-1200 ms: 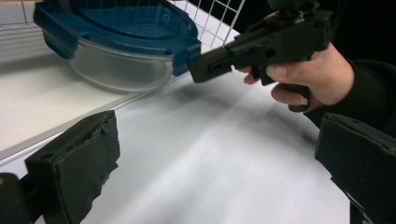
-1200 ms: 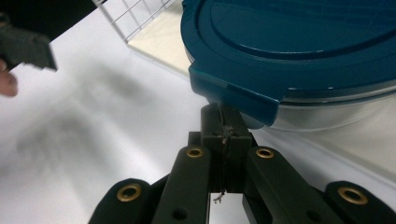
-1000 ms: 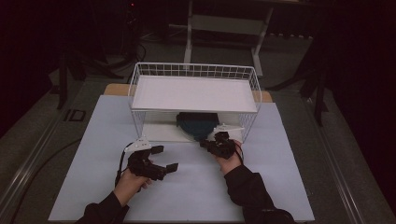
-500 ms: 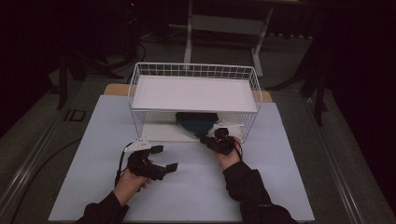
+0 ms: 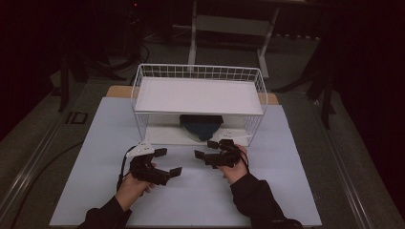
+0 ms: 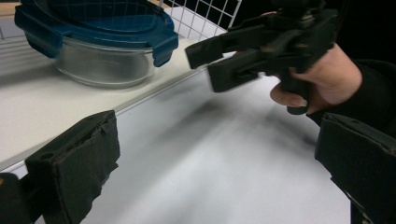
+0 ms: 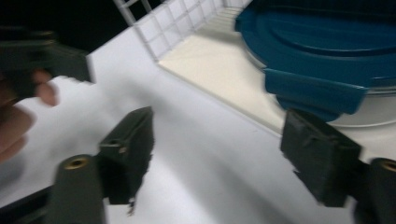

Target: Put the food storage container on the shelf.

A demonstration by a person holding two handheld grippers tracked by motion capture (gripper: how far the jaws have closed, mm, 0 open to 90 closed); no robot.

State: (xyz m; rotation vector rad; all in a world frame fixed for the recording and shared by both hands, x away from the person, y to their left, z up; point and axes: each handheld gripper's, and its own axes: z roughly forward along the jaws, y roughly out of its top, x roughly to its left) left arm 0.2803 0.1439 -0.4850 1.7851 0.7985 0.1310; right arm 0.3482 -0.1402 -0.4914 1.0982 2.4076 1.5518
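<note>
In the high view a white wire rack [image 5: 198,95] stands at the centre of a pale table [image 5: 95,143], and a glass container with a blue lid [image 5: 200,126] sits on its lower shelf, under the upper tray. The right gripper [image 5: 203,156] hovers just below and right of centre, in front of the rack's lower shelf, near the container but apart from it; its jaws have just been opening and now stand released, with nothing between them. In the right gripper view the container [image 7: 327,60] fills the upper right of the frame, its lid's latch just above the right jaw, and bare table shows between the two jaws. The left gripper [image 5: 168,162] rests lower left of centre, jaws spread and empty. In the left gripper view the container [image 6: 98,42] lies at the upper left, the right gripper [image 6: 224,60] at the upper right.
</note>
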